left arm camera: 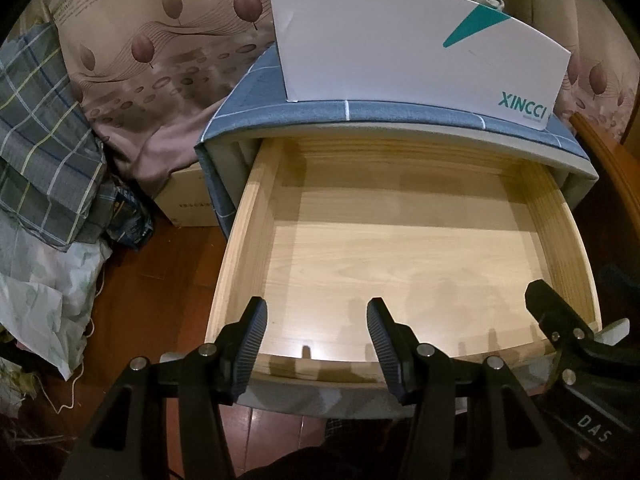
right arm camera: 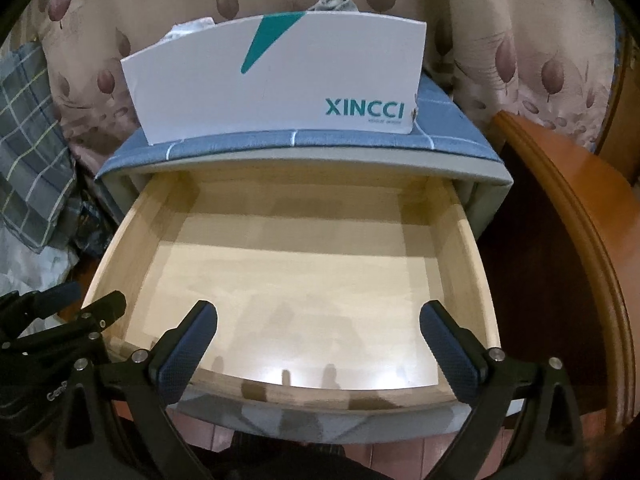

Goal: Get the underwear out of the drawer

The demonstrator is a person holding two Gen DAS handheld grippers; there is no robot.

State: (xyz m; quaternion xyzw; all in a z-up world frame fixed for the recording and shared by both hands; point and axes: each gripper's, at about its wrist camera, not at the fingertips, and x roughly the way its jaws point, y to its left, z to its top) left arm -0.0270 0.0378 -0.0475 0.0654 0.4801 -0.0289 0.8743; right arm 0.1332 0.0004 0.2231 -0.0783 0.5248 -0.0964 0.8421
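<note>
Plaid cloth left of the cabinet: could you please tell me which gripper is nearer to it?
Left. The left gripper hovers at the drawer's front on the plaid cloth's side; the right gripper hovers beyond it, toward the wooden board.

Wide-open right tongs (right arm camera: 318,338) hover above the bare drawer (right arm camera: 456,216).

Pale wood, blue check and teal on white

The drawer (left arm camera: 400,248) is pale blond wood with fine grain; the cabinet (right arm camera: 360,148) around it wears blue-grey cloth crossed by thin white lines. The box (right arm camera: 280,80) on top is white with a teal triangle and teal "XINCCI" lettering. The curtain (left arm camera: 160,40) is beige with brown leaves. The plaid cloth (left arm camera: 40,140) is grey-blue with white and yellow lines. The floor (left arm camera: 160,320) is reddish-brown. The left tongs (left arm camera: 316,336) are black.
</note>
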